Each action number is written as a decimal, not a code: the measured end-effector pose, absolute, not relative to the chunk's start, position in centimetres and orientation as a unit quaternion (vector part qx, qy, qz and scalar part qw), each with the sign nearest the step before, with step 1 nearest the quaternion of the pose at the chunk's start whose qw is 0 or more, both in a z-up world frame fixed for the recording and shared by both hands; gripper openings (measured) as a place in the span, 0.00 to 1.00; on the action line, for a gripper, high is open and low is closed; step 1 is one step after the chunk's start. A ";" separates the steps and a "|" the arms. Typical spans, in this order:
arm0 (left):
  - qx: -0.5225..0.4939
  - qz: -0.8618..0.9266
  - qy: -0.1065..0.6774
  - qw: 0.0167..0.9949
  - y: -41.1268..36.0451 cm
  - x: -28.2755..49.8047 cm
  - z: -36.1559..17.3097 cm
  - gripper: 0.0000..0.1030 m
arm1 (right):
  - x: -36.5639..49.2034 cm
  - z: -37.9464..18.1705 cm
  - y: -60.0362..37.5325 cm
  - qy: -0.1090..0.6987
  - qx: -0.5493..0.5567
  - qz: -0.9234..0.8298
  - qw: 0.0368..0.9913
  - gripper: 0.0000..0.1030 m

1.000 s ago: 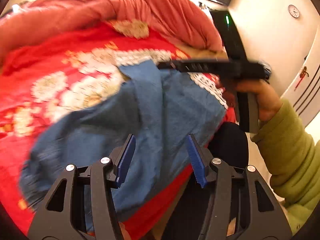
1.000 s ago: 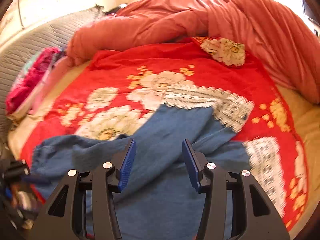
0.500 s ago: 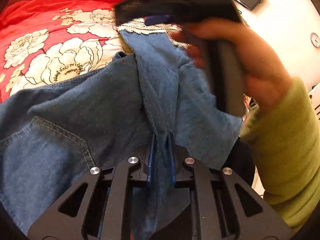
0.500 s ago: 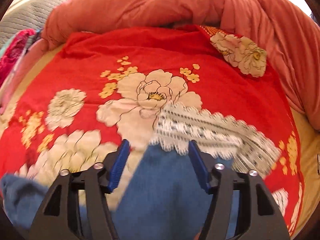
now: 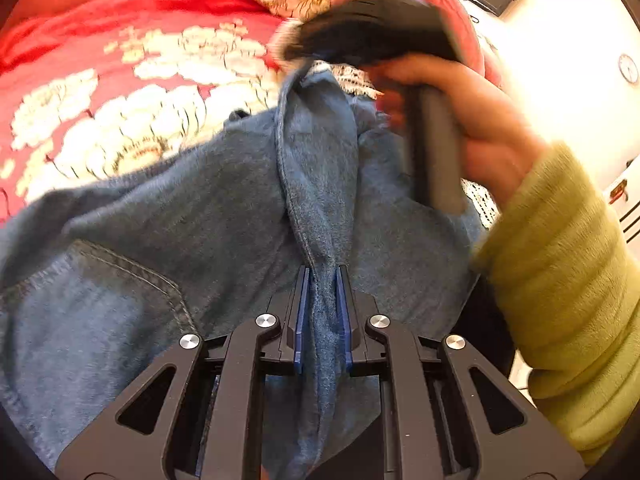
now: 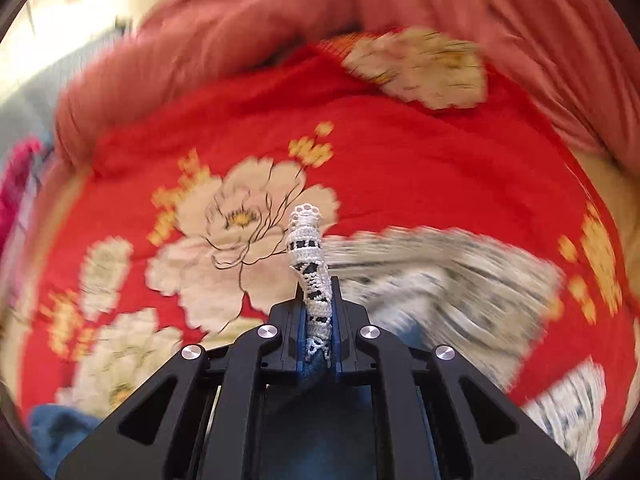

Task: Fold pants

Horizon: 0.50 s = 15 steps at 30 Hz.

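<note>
Pants: blue denim pants (image 5: 224,216) lie on a bed, spread over a red blanket (image 5: 120,64) with big cream flowers
Pants shape: a long ridge of cloth with a stitched seam runs up the middle of the left wrist view, from the near fingers up to the far gripper; a stitched pocket shows on the near left side
Lace: the leg ends of the pants have white lace trim (image 6: 310,264); more of this lace lies blurred on the blanket to the right in the right wrist view
Left gripper: the left gripper (image 5: 322,312) has just let its fingers out a tiny bit, but the blue pads sit close together and pinch the bunched ridge of denim, which fills the gap
Right gripper: the right gripper (image 6: 318,322) has just closed; its fingers are pressed tight on a strip of lace trim with a bit of blue denim under it, and the lace pokes up past the tips
Right gripper, seen from the left: it is a dark blur (image 5: 372,36) over the far end of the denim ridge
Hand: a hand (image 5: 480,132) wraps the grey handle of that gripper
Sleeve: a green ribbed sleeve (image 5: 568,280) covers the arm on the right
Behind the blanket: a pink-red quilt (image 6: 320,28) is heaped up along the far side of the bed
Wall: a small round clock (image 5: 628,68) hangs on the pale wall at the right
Blur: most of the right wrist view is smeared, so small things there are hard to tell
</note>
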State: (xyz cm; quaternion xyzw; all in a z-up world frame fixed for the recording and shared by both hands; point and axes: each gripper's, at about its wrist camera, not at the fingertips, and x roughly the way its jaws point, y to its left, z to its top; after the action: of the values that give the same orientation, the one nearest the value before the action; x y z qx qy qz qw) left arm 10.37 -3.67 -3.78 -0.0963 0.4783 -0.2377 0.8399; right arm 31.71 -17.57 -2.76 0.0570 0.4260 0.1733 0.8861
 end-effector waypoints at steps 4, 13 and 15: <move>-0.073 -0.224 0.463 0.855 -3.7 10.2 -3.0 0.27 | 27.0 -0.8 -24.7 0.390 0.156 0.173 0.891 0.08; -0.036 -0.238 0.439 0.866 -6.7 9.9 -3.4 0.09 | 18.0 -0.1 -35.1 0.353 0.272 0.120 0.887 0.08; -0.032 -0.250 0.441 0.861 -7.3 10.0 -3.4 0.00 | 16.9 -0.6 -36.2 0.355 0.291 0.122 0.880 0.08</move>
State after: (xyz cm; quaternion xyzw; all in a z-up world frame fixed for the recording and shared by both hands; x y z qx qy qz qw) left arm 10.02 -7.26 -3.44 -0.0317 0.4411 -0.2504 0.8612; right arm 16.87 -36.22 -0.60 0.2910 0.3548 0.1219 0.8801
